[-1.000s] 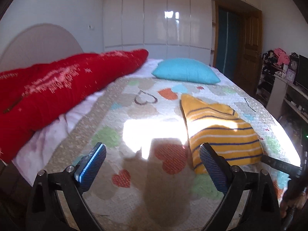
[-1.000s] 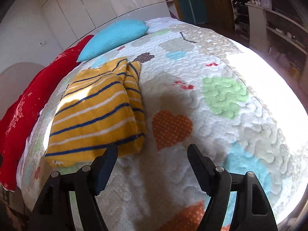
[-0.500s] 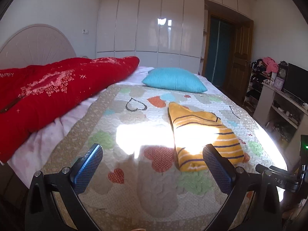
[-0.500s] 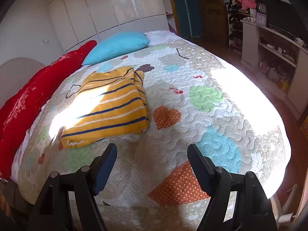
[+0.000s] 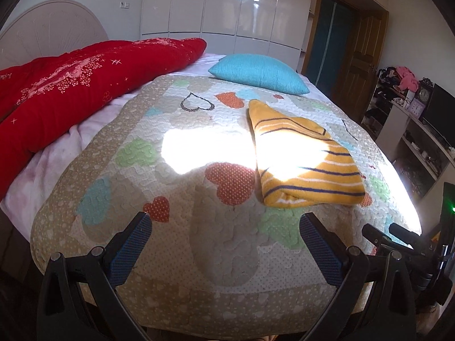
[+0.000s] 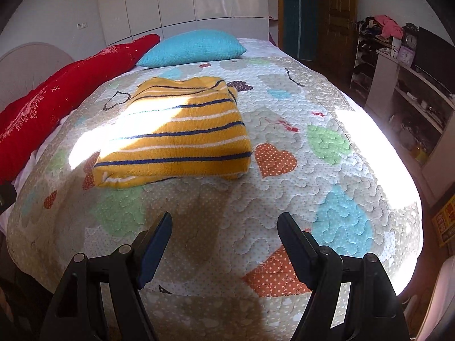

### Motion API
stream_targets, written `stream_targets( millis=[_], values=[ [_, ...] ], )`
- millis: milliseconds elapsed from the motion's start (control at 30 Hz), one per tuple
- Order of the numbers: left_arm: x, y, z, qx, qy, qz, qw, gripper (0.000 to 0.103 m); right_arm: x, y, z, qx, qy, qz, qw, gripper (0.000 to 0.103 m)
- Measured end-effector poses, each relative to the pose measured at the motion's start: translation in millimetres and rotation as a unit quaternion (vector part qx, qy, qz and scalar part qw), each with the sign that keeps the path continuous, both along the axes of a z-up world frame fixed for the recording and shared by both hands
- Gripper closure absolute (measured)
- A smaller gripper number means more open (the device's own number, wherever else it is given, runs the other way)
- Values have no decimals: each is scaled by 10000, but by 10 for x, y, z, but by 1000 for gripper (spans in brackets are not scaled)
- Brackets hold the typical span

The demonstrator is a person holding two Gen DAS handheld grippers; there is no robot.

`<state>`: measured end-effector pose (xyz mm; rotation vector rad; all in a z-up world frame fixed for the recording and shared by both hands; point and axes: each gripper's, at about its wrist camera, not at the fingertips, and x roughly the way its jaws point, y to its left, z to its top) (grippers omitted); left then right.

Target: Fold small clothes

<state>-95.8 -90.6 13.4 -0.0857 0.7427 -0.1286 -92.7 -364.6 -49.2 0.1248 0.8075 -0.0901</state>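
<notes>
A yellow knit garment with navy and white stripes [image 5: 301, 156] lies folded flat on the heart-patterned quilt [image 5: 182, 176] of the bed; it also shows in the right wrist view [image 6: 182, 136]. My left gripper [image 5: 227, 227] is open and empty, held back over the foot of the bed, below and left of the garment. My right gripper [image 6: 224, 227] is open and empty, also over the foot of the bed, short of the garment's near edge. Neither gripper touches the cloth.
A red duvet [image 5: 71, 91] lies along the left side and a turquoise pillow [image 5: 258, 72] at the head. White wardrobes [image 5: 221, 8] and a wooden door [image 5: 358, 56] stand behind. Cluttered shelves with a clock [image 6: 409, 45] stand right of the bed.
Both grippers have pulled back from the folded garment toward the foot of the bed, so more of the quilt shows. The garment lies still; both grippers stay open.
</notes>
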Motion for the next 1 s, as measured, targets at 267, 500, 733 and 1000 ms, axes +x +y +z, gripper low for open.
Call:
stream_targets(
  millis=[267, 500, 733, 1000],
  values=[
    [-61, -261, -106, -76, 270, -458, 9986, 0, -16, -72, -34, 34, 80, -124, 9999, 20],
    [-49, -262, -133, -71, 353, -447, 9984, 0, -29, -143, -72, 139, 154, -240, 9995, 20],
    [-22, -246, -180, -96, 494, -449, 9977, 0, -11, -117, -121, 159, 239, -215, 9994, 19],
    [2, -257, -231, -132, 661, -475, 9966, 0, 8, -43, -126, 67, 258, -135, 9996, 18]
  ],
)
